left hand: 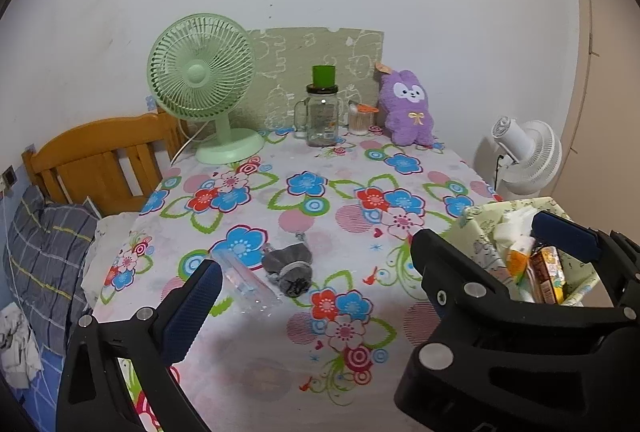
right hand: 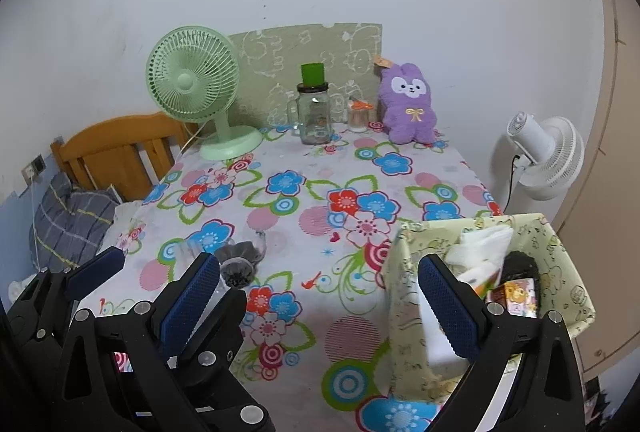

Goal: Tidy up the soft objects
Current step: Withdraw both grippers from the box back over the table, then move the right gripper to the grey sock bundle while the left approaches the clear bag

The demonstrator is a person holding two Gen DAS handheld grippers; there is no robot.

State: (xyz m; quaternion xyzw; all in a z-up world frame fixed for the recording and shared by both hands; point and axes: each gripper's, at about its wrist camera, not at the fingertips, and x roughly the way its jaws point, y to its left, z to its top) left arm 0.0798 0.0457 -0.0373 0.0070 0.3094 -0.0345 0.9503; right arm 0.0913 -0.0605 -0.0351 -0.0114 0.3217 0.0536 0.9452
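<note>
A purple plush rabbit [left hand: 407,108] [right hand: 408,109] stands at the far right of the flowered table, against a green board. A grey soft pouch [left hand: 289,268] [right hand: 240,261] lies mid-table next to a clear plastic box [left hand: 246,279]. A pale green fabric basket [left hand: 576,264] [right hand: 412,284] sits at the near right corner, holding tissues and packets. My left gripper [left hand: 304,302] is open and empty, just short of the pouch. My right gripper [right hand: 320,306] is open and empty, its right finger [right hand: 448,308] over the basket.
A green desk fan [left hand: 204,80] [right hand: 194,80], a glass jar with a green cup on top [left hand: 322,116] and a cotton-swab box [left hand: 360,120] stand along the far edge. A white floor fan [right hand: 544,156] is right of the table; a wooden bed [left hand: 100,156] is left.
</note>
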